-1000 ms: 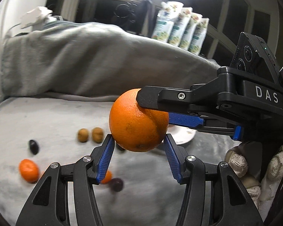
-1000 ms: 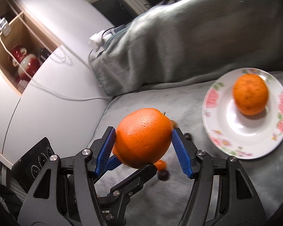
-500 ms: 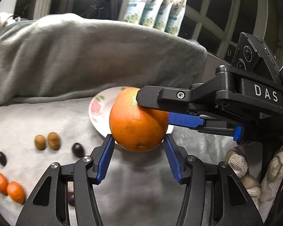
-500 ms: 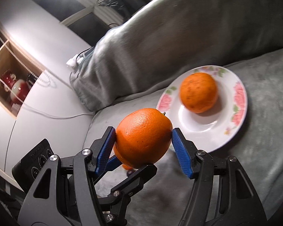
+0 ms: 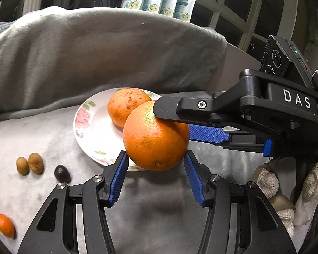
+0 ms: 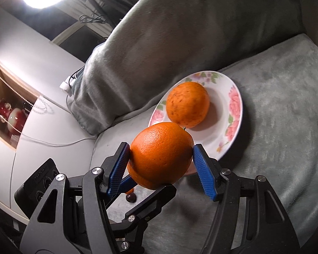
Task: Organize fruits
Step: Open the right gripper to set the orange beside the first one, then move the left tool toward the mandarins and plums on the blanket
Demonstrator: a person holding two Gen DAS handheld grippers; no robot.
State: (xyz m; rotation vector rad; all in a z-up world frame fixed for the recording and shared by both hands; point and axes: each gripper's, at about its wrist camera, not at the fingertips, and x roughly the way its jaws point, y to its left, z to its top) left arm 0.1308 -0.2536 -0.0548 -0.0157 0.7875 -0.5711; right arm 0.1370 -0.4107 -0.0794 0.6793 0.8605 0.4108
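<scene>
Both grippers are shut on one large orange (image 5: 155,137), held in the air just in front of a white floral plate (image 5: 91,131). My left gripper (image 5: 155,160) grips it from below; my right gripper (image 6: 161,154) grips it from the side, its fingers (image 5: 205,134) crossing in from the right in the left wrist view. The orange also shows in the right wrist view (image 6: 161,152). A second, speckled orange (image 6: 187,104) lies on the plate (image 6: 233,114), and it also shows in the left wrist view (image 5: 125,105).
On the grey blanket (image 5: 53,148) left of the plate lie two small brown fruits (image 5: 29,164), a dark plum (image 5: 62,173) and small tangerines (image 5: 2,225). A blanket-covered backrest (image 5: 95,53) rises behind. A white cabinet (image 6: 42,127) with cables stands beside the couch.
Both grippers have carried the orange to the right toward the plate. The plate and its speckled orange have come into the left wrist view and nearer in the right wrist view.
</scene>
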